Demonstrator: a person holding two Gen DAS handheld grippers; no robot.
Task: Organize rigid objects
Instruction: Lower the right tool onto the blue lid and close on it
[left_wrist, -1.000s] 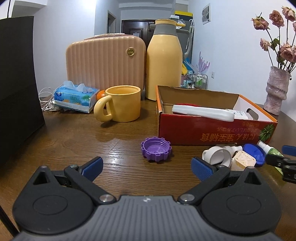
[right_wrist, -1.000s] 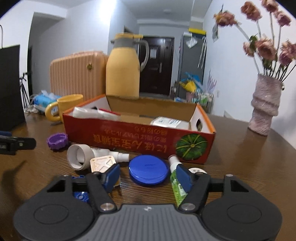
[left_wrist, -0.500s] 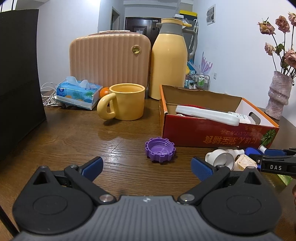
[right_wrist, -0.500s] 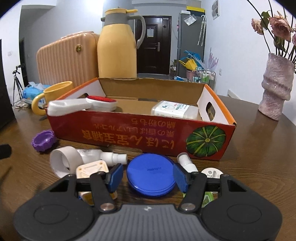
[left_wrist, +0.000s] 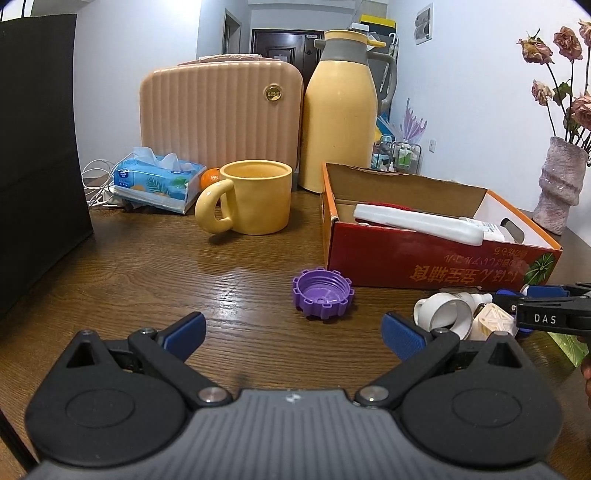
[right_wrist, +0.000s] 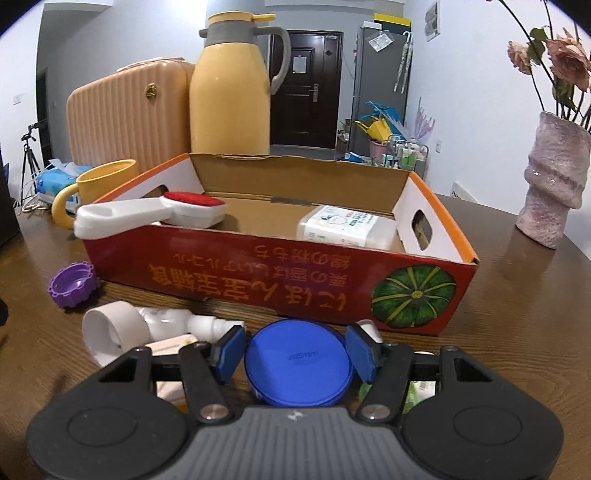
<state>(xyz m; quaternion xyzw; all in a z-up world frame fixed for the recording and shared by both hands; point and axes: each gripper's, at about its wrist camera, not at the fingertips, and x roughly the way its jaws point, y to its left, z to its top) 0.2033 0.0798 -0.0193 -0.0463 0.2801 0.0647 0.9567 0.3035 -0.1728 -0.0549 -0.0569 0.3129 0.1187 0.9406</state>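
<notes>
A: What is the right gripper (right_wrist: 295, 349) doing?

B: Its two blue fingers (right_wrist: 229, 352) sit one on each side of the blue lid (right_wrist: 297, 363). They look like they touch its edge, but I cannot tell if they squeeze it. The lid lies flat on the table (right_wrist: 517, 295), just in front of the red box (right_wrist: 258, 269).

A: And the left gripper (left_wrist: 291, 328)?

B: It is wide open and holds nothing. It hangs low over the table.

A: What is near the lid?

B: A white pipe (right_wrist: 114, 330) lies to its left. A purple cap (left_wrist: 322, 298) sits farther left, near the box corner.

A: What is in the box?

B: A white brush (right_wrist: 147, 216) with a red top leans on the left wall. A white pack (right_wrist: 343, 227) lies at the right.

A: And behind?

B: A yellow mug (left_wrist: 249, 201), a yellow jug (left_wrist: 340, 114) and a vase (right_wrist: 554, 184).
</notes>
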